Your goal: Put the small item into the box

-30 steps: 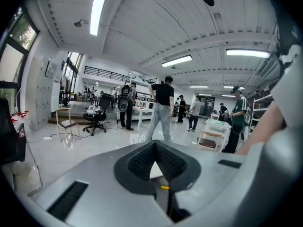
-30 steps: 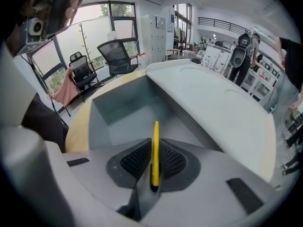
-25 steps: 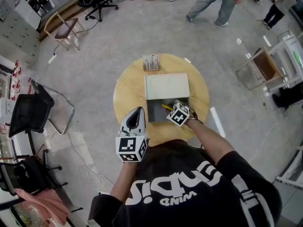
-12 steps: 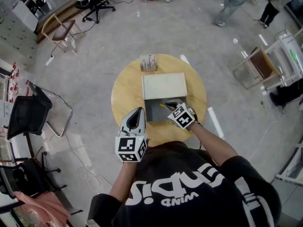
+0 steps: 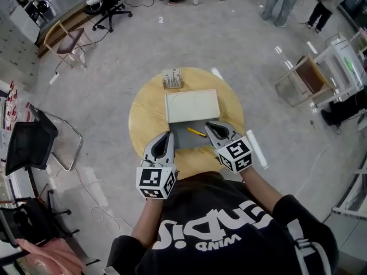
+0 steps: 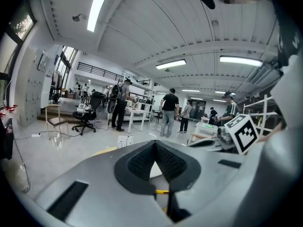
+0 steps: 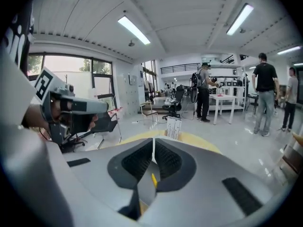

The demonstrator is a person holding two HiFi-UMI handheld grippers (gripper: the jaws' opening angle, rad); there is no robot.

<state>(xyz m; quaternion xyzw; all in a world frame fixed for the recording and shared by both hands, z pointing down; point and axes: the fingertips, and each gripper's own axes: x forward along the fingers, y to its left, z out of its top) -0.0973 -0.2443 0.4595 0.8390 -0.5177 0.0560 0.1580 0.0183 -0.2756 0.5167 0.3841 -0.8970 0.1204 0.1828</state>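
1. The right gripper has its jaws pressed together with nothing between them. Its tips hang over the near right corner of the box, just right of the head view's centre.
2. The left gripper is likewise closed and empty, with its tips at the box's near left corner.
3. The small yellow item lies loose on the box's grey floor, between the two sets of tips and nearer the right one. It touches neither.
4. The white lid is thrown back toward the top of the frame. The space above the box floor is open between the grippers.
5. The box's near edge sits close to the near rim of the round wooden table. Bare wood shows to the left and right of the box.
6. A small rack stands at the table's far edge, just beyond the lid's upper left corner.
7. A black chair stands at the left edge, and people stand along the top of the frame, all well apart from the table.
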